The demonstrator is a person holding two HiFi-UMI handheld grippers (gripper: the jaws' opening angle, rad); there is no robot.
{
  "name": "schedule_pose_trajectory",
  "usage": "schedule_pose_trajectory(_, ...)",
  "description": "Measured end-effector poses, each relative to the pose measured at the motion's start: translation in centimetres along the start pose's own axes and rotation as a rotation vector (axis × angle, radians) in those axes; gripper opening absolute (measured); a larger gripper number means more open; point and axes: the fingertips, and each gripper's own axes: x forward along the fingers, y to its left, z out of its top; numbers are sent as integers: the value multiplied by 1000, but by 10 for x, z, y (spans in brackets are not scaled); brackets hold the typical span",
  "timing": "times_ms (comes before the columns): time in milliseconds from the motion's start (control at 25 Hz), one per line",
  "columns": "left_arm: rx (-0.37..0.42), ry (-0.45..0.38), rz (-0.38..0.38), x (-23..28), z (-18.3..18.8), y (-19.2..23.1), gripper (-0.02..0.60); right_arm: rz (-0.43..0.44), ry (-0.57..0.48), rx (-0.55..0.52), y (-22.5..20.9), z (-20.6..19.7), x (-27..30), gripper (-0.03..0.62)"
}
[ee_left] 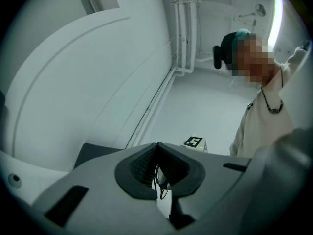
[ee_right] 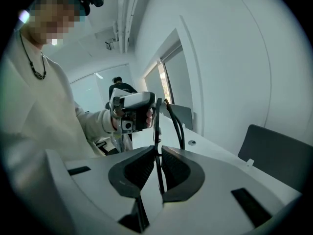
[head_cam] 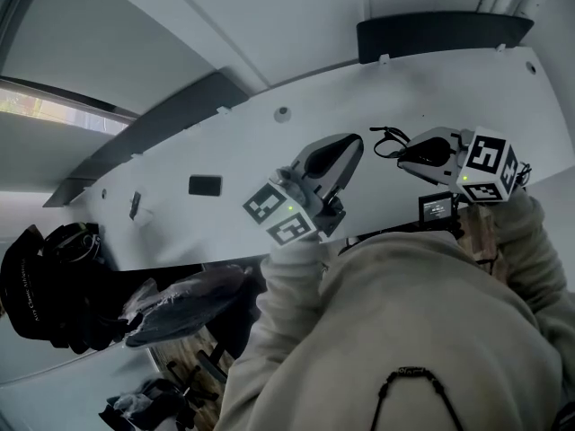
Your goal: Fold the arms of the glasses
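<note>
The glasses [head_cam: 386, 142] are thin, black-framed and held in the air over the white table [head_cam: 431, 88] between my two grippers. My right gripper [head_cam: 406, 151] is shut on them. In the right gripper view the frame [ee_right: 157, 131] stands edge-on between the pads of the right gripper [ee_right: 157, 148], and two dark arms curve off to the right. My left gripper [head_cam: 358, 140] meets the glasses from the left. Its jaws [ee_left: 156, 146] are closed, with a thin wire part of the glasses [ee_left: 161, 180] between the pads. Most of the glasses are hidden in that view.
A dark chair back [head_cam: 440, 30] stands at the table's far edge, and another [head_cam: 171, 119] stands further left. A small black object [head_cam: 205, 185] lies on the table. A black bag [head_cam: 54, 285] sits low at the left. Another person [ee_right: 120, 84] stands far off.
</note>
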Motion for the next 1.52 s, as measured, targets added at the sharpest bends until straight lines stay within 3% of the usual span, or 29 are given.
schedule_pose_trajectory(680,-68,34,109,-20,-20,12,5,40,193,29,-28,-60,48,61)
schedule_pose_trajectory(880,-79,39,119,-30,-25,15,5,17,261,26,-39,-84,69,61)
schedule_pose_trajectory(1520,-97,19,225,-73,-23,33,5,-24,636,-18,-97,-247,144,61)
